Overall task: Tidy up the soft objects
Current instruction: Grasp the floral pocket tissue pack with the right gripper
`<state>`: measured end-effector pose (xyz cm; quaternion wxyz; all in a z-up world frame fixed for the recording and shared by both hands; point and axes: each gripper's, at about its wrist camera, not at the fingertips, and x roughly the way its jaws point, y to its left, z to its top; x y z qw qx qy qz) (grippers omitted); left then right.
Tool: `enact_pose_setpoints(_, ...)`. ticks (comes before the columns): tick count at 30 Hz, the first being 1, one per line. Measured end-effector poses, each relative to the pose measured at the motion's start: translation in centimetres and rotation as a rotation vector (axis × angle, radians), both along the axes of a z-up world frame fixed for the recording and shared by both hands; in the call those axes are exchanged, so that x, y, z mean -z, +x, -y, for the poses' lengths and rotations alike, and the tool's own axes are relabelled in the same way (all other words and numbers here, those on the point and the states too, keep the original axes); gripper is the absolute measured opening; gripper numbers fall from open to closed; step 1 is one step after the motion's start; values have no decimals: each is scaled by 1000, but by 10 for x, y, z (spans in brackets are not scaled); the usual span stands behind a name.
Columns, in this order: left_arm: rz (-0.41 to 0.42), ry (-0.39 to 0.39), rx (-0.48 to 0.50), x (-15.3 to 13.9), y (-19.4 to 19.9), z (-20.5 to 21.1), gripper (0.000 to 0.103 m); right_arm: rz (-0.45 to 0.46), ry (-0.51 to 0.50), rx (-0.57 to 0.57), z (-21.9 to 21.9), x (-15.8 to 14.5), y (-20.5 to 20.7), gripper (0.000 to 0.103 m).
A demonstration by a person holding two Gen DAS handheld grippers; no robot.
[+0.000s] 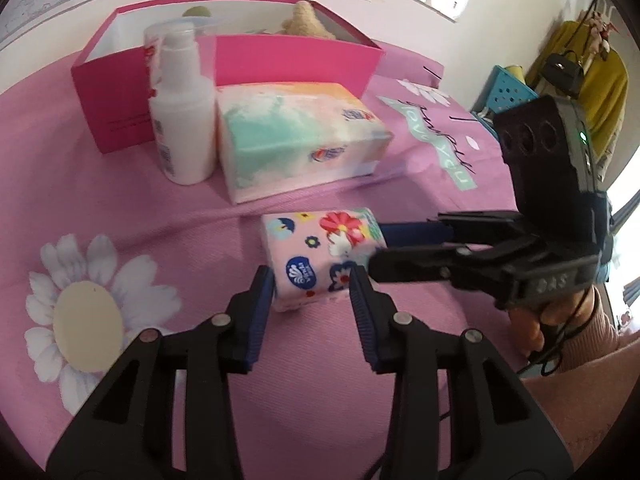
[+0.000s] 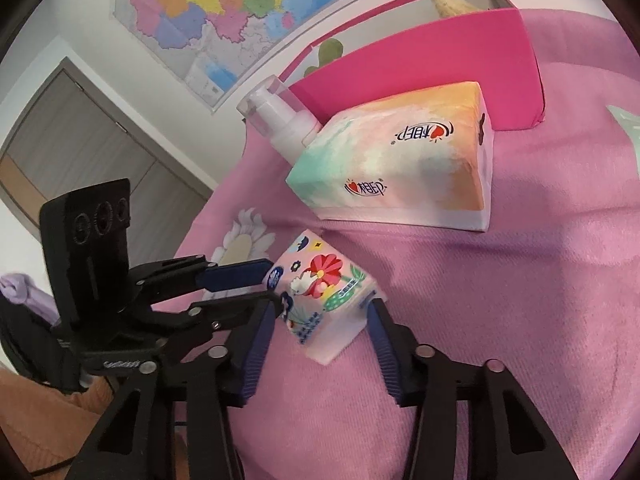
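Observation:
A small floral tissue pack (image 1: 320, 258) lies on the pink cloth, seen also in the right wrist view (image 2: 326, 300). My left gripper (image 1: 312, 284) is open, its fingers on either side of the pack's near end. My right gripper (image 2: 324, 314) is open too and straddles the same pack from the right; in the left wrist view its fingers (image 1: 416, 248) reach the pack's right side. A large pastel tissue pack (image 1: 300, 136) lies behind it. A pink box (image 1: 224, 60) at the back holds plush toys (image 1: 304, 20).
A white pump bottle (image 1: 182, 120) stands left of the large tissue pack, in front of the pink box. A blue crate (image 1: 508, 92) and hanging yellow clothes (image 1: 600, 80) stand beyond the bed at the right. A map hangs on the wall (image 2: 224, 8).

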<state>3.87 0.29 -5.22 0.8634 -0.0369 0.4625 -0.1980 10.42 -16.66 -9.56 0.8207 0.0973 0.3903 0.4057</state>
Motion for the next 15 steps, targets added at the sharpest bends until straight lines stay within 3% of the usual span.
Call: enact_pose_setpoints(15,-32,-19,-31,6,1,4,40,-12,1,46,11,1,5,45)
